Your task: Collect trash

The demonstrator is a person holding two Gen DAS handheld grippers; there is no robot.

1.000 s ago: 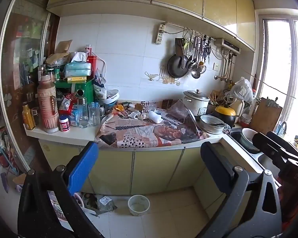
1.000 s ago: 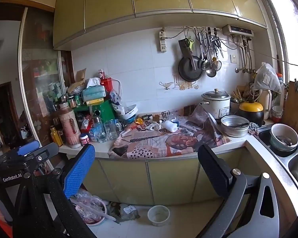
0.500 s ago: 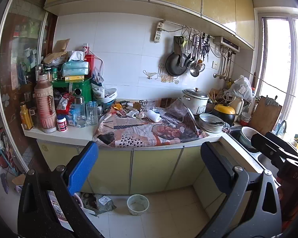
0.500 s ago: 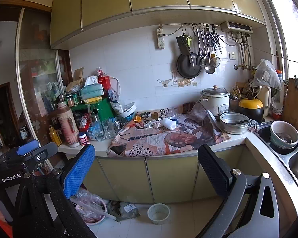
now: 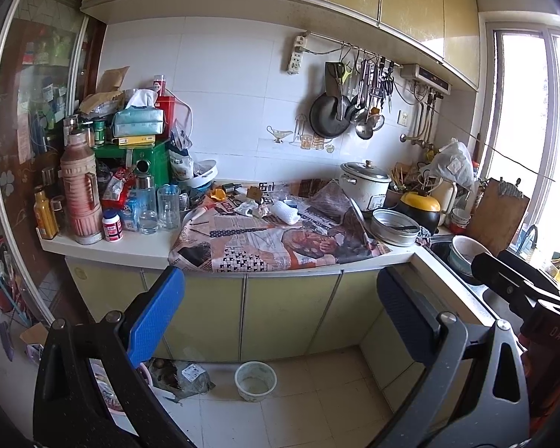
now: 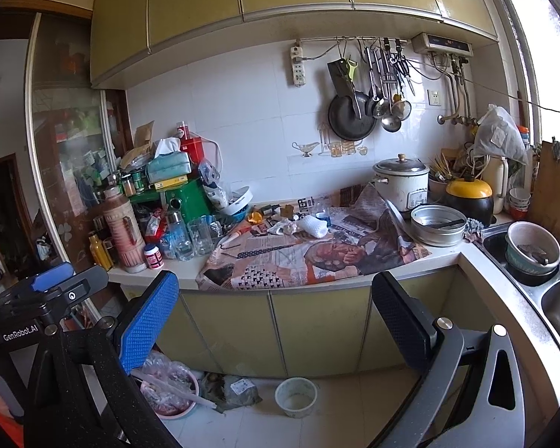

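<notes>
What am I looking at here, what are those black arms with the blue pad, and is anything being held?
These are two hand-held grabbers, each with a fisheye camera looking along its two fingers. One picture comes from the left gripper, the other from the right gripper. Both are open and hold nothing. Ahead is a cluttered kitchen counter covered by newspaper, with crumpled white scraps on it, a rice cooker and drinking glasses. A small white bowl stands on the floor.

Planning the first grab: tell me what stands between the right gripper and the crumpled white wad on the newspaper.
Nothing visible stands between. The right gripper is open, well short of the counter, and the crumpled white wad lies exposed on the newspaper; a clear bottle stands just behind it.
</notes>
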